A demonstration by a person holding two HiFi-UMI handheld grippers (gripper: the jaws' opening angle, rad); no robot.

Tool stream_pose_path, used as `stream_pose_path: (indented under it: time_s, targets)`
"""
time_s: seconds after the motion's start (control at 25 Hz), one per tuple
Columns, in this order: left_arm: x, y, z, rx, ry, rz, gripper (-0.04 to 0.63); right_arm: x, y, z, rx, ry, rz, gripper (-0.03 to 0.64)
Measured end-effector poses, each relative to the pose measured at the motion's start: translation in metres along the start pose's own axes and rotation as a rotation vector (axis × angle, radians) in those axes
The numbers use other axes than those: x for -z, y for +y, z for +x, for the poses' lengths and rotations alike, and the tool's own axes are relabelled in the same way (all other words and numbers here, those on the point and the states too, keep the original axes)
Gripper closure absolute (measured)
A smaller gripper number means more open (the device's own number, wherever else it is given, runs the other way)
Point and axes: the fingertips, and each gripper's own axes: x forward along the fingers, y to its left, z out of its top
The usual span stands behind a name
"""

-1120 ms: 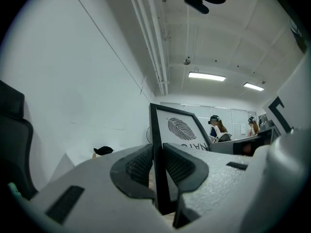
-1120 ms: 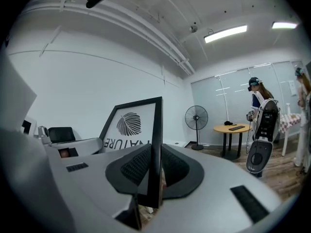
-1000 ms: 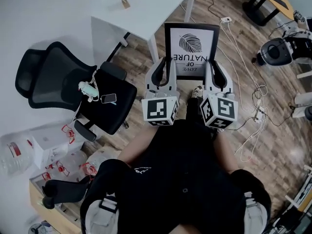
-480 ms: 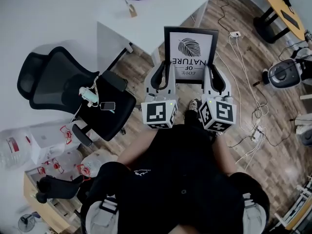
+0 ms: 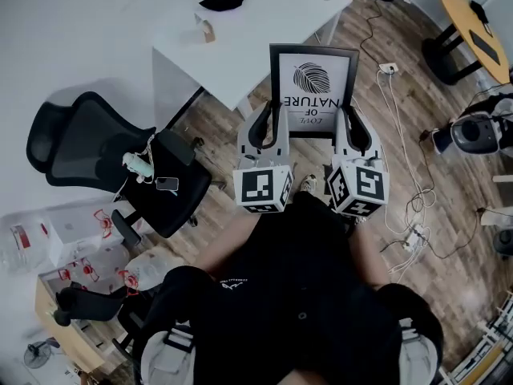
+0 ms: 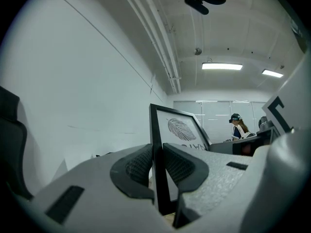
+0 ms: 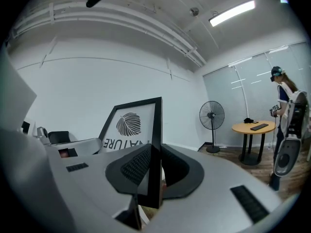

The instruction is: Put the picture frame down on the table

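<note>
the black-rimmed leaf-print picture frame (image 5: pixel 313 79) hangs upright over the wood floor (image 5: pixel 457 191). the left gripper (image 5: pixel 268 125) clamps its left edge and the right gripper (image 5: pixel 350 127) its right, fingers (image 6: pixel 133 168) pinched tight. the white counter (image 5: pixel 264 14) lies ahead-left, nearer the left gripper.

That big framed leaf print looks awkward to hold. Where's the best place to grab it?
Probably by its thin black side rails, one gripper each, approached from the person's end. The picture frame is wide and flat, but its edges are narrow enough for jaws. Here the left gripper and right gripper are shut on opposite rails, which should hold it level.
</note>
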Motion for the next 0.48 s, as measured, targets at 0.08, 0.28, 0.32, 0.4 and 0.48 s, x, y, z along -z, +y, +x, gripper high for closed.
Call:
stream_pose_path:
  time_s: [0.08,0.28,0.32,0.4,0.48]
  targets:
    - [0.0,-0.012,0.017,-0.009,-0.005,0.002,0.525,-0.005,-0.018,0.009,-0.008,-0.005,0.004,0.551]
    - [0.003,-0.039,0.054,-0.024,-0.009,0.005,0.525,-0.013,-0.061,0.03,-0.027,-0.002,0.004,0.551]
    - [0.004,-0.046,0.06,-0.026,-0.012,0.009,0.525,-0.015,-0.07,0.032,-0.031,-0.004,0.003,0.551]
    - [0.006,-0.058,0.072,-0.032,-0.018,0.012,0.524,-0.017,-0.087,0.037,-0.037,-0.009,0.005,0.551]
    - [0.009,-0.069,0.081,-0.039,-0.018,0.01,0.525,-0.017,-0.102,0.04,-0.04,-0.011,0.01,0.551]
